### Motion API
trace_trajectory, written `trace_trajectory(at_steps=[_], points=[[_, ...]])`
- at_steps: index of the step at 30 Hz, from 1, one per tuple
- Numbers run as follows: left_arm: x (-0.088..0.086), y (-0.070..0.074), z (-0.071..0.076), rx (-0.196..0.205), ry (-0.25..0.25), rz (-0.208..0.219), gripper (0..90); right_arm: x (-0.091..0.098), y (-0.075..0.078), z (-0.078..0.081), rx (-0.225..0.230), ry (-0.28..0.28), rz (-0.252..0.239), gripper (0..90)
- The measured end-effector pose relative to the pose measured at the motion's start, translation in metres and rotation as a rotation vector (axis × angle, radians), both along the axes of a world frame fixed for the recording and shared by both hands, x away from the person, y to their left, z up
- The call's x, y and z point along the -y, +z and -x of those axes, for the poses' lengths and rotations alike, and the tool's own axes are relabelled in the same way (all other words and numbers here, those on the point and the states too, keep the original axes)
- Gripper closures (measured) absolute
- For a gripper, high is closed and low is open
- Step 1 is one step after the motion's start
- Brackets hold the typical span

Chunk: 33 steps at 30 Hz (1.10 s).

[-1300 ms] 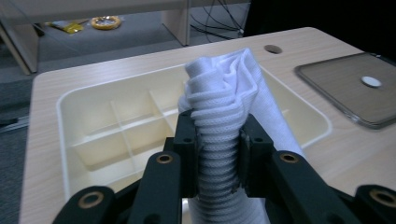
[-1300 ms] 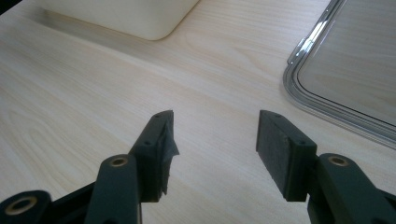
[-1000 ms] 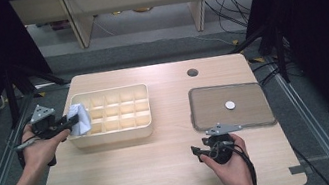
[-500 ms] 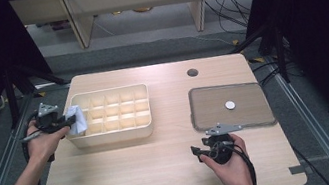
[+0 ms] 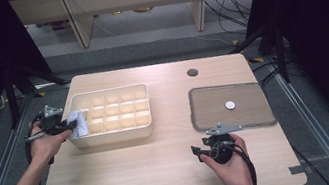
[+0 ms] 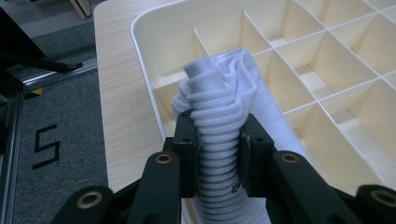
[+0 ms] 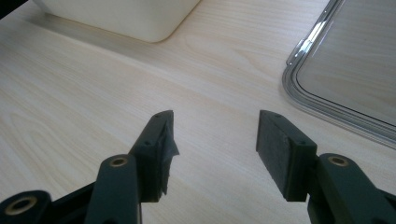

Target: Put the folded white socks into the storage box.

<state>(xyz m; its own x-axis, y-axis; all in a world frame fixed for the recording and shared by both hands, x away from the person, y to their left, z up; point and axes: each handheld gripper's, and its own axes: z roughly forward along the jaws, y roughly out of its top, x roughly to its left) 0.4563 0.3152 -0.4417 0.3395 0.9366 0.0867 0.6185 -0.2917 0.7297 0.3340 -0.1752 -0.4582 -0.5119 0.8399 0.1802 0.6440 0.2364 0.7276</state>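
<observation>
At the table, my left gripper pinches a rolled white sock, its ribbed cuff squeezed between the two black pads, and holds it over the near-left corner of the cream divided box, just inside the left wall. My right gripper rests low over bare wood near the front edge, jaws spread with nothing between them; the clear lid lies flat just beyond it, to the right of the box and apart from it. I judge the step in hand to be setting the sock down into a corner cell, and the risks all come from fit. The roll looks wider than a single cell, so its loose upper folds could land on a divider and leave it perched across two cells instead of seated in one. The pads grip the cuff only, which means the bulk of the roll may sag or unroll once I let go. If I press down hard to seat it, the light box could skid on the smooth table, since my other gripper is well away and steadies nothing. Opening too soon, while the sock hangs over the wall, could tip it outward onto the table at the left. The cell floor below the sock is hidden, so I cannot tell whether that cell is free.
</observation>
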Motion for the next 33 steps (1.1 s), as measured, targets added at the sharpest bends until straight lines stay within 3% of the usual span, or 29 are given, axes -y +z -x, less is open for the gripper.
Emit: trace_trajectory(at_steps=[18, 20, 21, 22, 25, 26, 28, 33], points=[[0.0048, -0.0003, -0.0043, -0.072, -0.043, -0.071, 71.3, 0.0013, 0.0016, 0.0003, 0.001, -0.012, -0.002, 47.2], [0.0047, -0.0002, -0.0051, -0.082, -0.046, -0.074, 71.2, 0.0007, 0.0014, 0.0006, 0.005, -0.015, -0.016, 47.2], [0.0046, -0.0003, -0.0052, -0.084, -0.046, -0.074, 71.2, 0.0014, 0.0027, 0.0012, 0.004, -0.022, 0.003, 47.2], [0.0047, -0.0007, -0.0054, -0.088, -0.045, -0.074, 71.2, 0.0004, 0.0018, 0.0011, 0.000, -0.022, -0.020, 47.2], [0.0049, -0.0008, -0.0054, -0.104, -0.043, -0.077, 71.1, 0.0021, 0.0029, 0.0007, 0.007, -0.016, -0.001, 47.2], [0.0052, -0.0029, -0.0060, -0.085, -0.040, -0.060, 71.2, 0.0017, 0.0030, 0.0011, 0.002, -0.021, -0.005, 47.2], [0.0045, -0.0010, -0.0066, -0.125, -0.042, -0.072, 71.2, 0.0023, 0.0028, 0.0005, 0.008, -0.017, 0.001, 47.2], [0.0055, -0.0014, -0.0075, -0.151, -0.041, -0.090, 71.1, 0.0008, 0.0017, 0.0005, 0.004, -0.019, -0.016, 47.2]])
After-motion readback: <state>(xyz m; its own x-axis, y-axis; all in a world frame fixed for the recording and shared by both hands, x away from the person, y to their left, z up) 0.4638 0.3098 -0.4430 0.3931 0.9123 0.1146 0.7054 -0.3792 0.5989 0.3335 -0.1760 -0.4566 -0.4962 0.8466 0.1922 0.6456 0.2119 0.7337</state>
